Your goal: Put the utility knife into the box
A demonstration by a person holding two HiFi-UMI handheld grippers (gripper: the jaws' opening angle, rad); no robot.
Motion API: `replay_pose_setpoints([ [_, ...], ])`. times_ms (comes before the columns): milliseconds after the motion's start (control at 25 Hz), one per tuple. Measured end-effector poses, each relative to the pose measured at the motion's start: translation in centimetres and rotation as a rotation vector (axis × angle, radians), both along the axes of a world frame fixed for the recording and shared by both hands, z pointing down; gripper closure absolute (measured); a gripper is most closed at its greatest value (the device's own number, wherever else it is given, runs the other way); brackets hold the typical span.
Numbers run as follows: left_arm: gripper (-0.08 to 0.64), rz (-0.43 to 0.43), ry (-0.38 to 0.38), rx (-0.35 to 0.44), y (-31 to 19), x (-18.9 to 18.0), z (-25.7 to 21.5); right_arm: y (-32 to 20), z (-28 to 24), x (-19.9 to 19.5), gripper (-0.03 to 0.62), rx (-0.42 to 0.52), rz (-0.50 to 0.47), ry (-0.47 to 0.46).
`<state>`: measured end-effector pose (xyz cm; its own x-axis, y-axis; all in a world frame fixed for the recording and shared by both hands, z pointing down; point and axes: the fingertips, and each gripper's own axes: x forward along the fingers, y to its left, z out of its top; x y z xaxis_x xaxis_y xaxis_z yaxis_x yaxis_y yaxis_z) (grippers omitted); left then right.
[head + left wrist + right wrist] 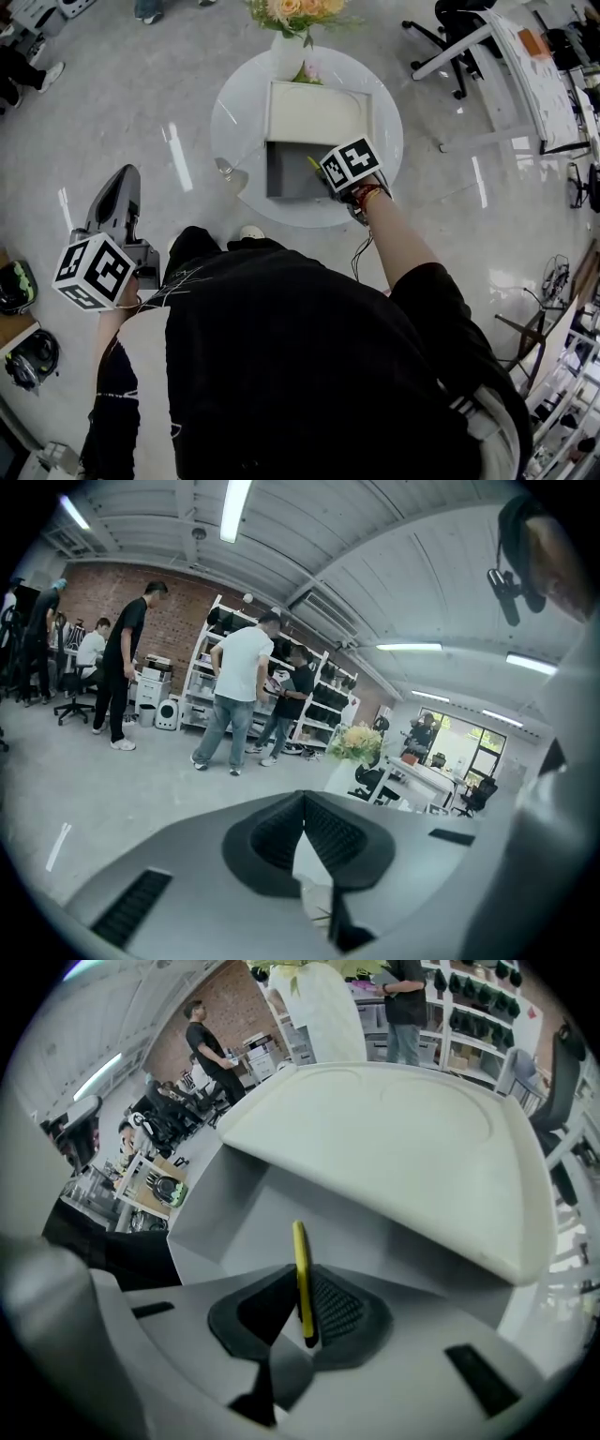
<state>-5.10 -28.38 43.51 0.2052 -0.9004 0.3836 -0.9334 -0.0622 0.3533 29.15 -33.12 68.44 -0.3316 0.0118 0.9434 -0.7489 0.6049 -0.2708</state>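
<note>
A box (284, 176) with a grey inside and a raised white lid (314, 112) stands open on the round white table (236, 122). My right gripper (319, 172) hovers over the box's right side, shut on a slim yellow utility knife (313, 166). In the right gripper view the utility knife (301, 1265) stands upright between the pads, with the box's grey floor (281, 1199) and the lid (394, 1138) just beyond it. My left gripper (118, 192) is off the table at the far left, over the floor. Its jaws (303, 801) are shut with nothing in them.
A white vase of flowers (291, 42) stands at the table's far edge, behind the box. A white desk (525, 66) and office chair (450, 28) are at the upper right. Several people (234, 691) stand by shelves across the room.
</note>
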Motion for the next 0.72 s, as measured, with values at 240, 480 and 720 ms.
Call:
replay_pose_setpoints([
  [240, 0.549, 0.095, -0.010, -0.025, -2.2, 2.7, 0.1, -1.4, -1.2, 0.3, 0.525, 0.067, 0.080, -0.051],
  [480, 0.549, 0.235, -0.002, 0.010, -5.4, 6.1, -1.3, -1.8, -3.1, 0.1, 0.525, 0.121, 0.182, -0.112],
  [720, 0.549, 0.381, 0.027, 0.046, -8.2, 9.3, -2.2, -2.1, -6.5, 0.2, 0.526, 0.182, 0.384, -0.207],
])
